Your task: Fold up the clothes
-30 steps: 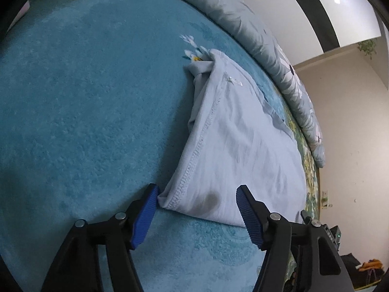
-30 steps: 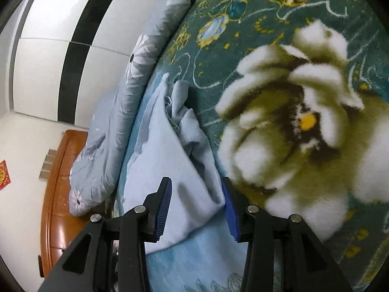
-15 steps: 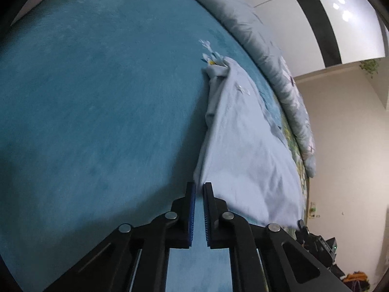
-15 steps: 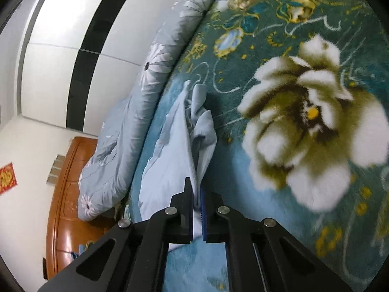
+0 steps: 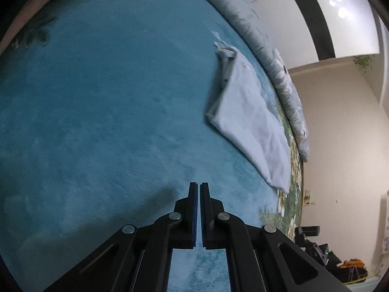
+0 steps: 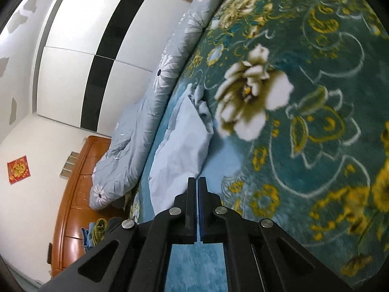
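Note:
A pale blue folded garment [image 5: 248, 112] lies flat on the teal plush blanket [image 5: 97, 97], up and to the right of my left gripper [image 5: 199, 185]. That gripper is shut with nothing between its blue pads and hangs clear of the cloth. In the right wrist view the same garment [image 6: 180, 146] lies with its bunched end far from me. Its near edge reaches down to the tips of my right gripper [image 6: 197, 180]. The right gripper is shut too, and I see no cloth caught between its pads.
A grey floral quilt [image 6: 145, 126] is rolled along the far side of the bed, right behind the garment. The blanket turns into a green and yellow flower pattern [image 6: 304, 121] on the right. A wooden bed frame [image 6: 73, 206] and a white wardrobe [image 6: 85, 60] stand beyond.
Both grippers went from open around the garment's near edge to shut, then drew back from it. The garment stayed flat on the blanket and now looks farther off in both views.

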Action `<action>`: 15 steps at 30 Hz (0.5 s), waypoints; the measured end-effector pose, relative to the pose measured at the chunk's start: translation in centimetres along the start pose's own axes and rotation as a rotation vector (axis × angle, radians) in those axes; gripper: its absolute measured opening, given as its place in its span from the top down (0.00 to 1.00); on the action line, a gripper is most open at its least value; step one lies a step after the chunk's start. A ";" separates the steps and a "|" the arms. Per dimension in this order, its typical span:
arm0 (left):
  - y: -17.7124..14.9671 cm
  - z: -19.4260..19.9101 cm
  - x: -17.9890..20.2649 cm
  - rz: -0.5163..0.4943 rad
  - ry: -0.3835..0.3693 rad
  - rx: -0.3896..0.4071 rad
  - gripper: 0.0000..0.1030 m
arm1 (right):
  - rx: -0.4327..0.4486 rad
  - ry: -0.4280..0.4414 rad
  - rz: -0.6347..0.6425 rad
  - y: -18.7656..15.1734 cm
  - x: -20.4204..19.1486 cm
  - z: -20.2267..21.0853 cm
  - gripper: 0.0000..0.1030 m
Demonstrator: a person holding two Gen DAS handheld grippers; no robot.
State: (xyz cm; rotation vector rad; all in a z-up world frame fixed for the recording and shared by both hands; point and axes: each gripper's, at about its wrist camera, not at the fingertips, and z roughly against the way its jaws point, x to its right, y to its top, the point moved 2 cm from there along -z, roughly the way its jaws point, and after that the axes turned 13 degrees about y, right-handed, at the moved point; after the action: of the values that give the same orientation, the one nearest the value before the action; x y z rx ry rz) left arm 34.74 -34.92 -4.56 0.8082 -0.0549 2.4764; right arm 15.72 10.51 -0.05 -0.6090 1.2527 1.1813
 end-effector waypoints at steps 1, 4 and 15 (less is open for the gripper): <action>0.0 0.0 0.3 -0.005 -0.005 0.007 0.97 | -0.005 -0.001 -0.004 -0.1 0.1 -0.1 0.98; 0.4 -0.4 1.3 -0.014 -0.018 0.025 0.96 | -0.025 0.000 -0.013 -0.1 0.4 -0.9 0.97; 3.8 -4.3 2.6 0.066 -0.043 0.046 0.48 | -0.070 -0.044 -0.034 1.1 1.9 -6.7 0.67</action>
State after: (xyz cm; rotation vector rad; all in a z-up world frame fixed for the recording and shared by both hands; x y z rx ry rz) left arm 28.80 -36.10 -6.18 0.8924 -0.0413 2.5307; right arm 11.86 5.59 -3.36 -0.6502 1.1630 1.2083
